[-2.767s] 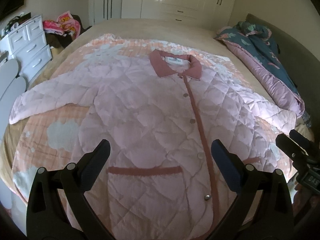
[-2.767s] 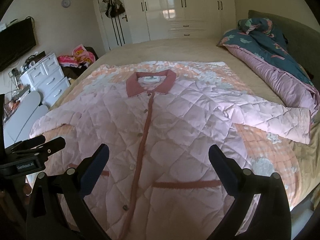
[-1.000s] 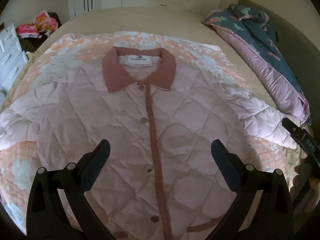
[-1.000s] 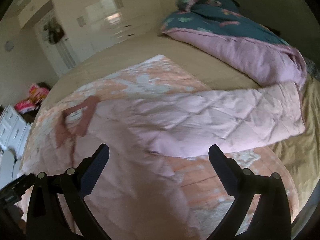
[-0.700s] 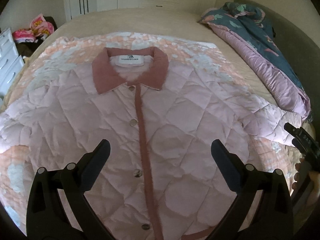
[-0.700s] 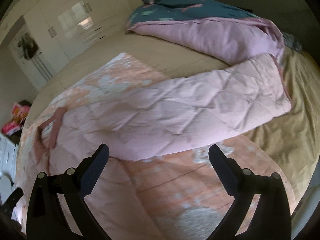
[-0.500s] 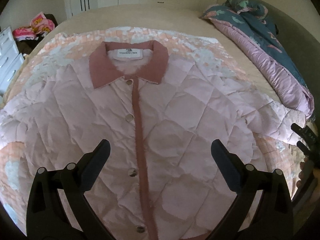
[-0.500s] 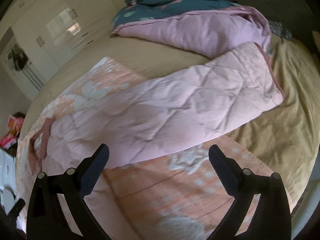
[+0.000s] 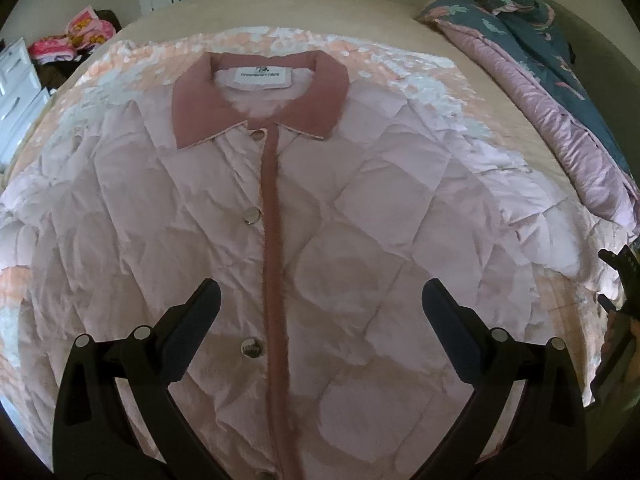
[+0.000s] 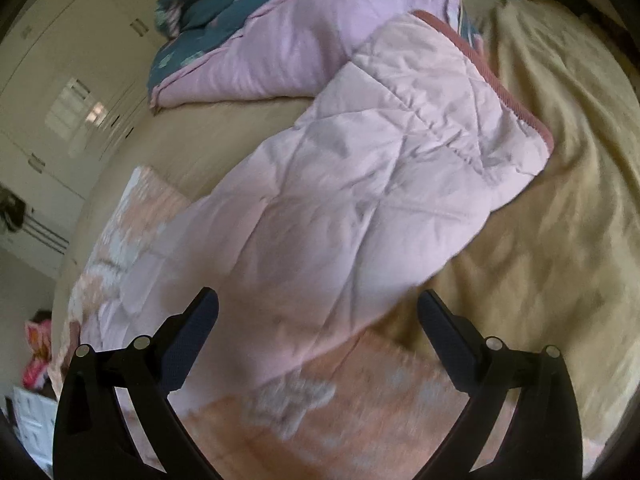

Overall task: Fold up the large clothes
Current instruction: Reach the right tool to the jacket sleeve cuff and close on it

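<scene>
A pale pink quilted jacket point(image 9: 360, 208) lies spread flat, front up and buttoned, on a peach patterned blanket point(image 9: 360, 60) on the bed. Its dusty-rose collar point(image 9: 260, 108) is at the far end. My left gripper point(image 9: 320, 304) is open and empty above the jacket's chest, astride the button placket. My right gripper point(image 10: 318, 312) is open and empty just above the jacket's right sleeve point(image 10: 360, 200), which stretches up and right to a rose-trimmed cuff point(image 10: 516, 92). The right gripper also shows at the right edge of the left wrist view point(image 9: 618, 280).
A pink and teal duvet point(image 9: 560, 92) is bunched along the bed's right side, close behind the sleeve cuff point(image 10: 280, 40). The tan bedsheet point(image 10: 560, 240) lies beyond the cuff. White drawers point(image 9: 16, 96) and a pile of clothes point(image 9: 76, 40) stand at the left. Wardrobes point(image 10: 80, 92) line the far wall.
My left gripper moved up the jacket from the hem to the chest. My right gripper swung right and dropped close over the right sleeve. Both stayed open.
</scene>
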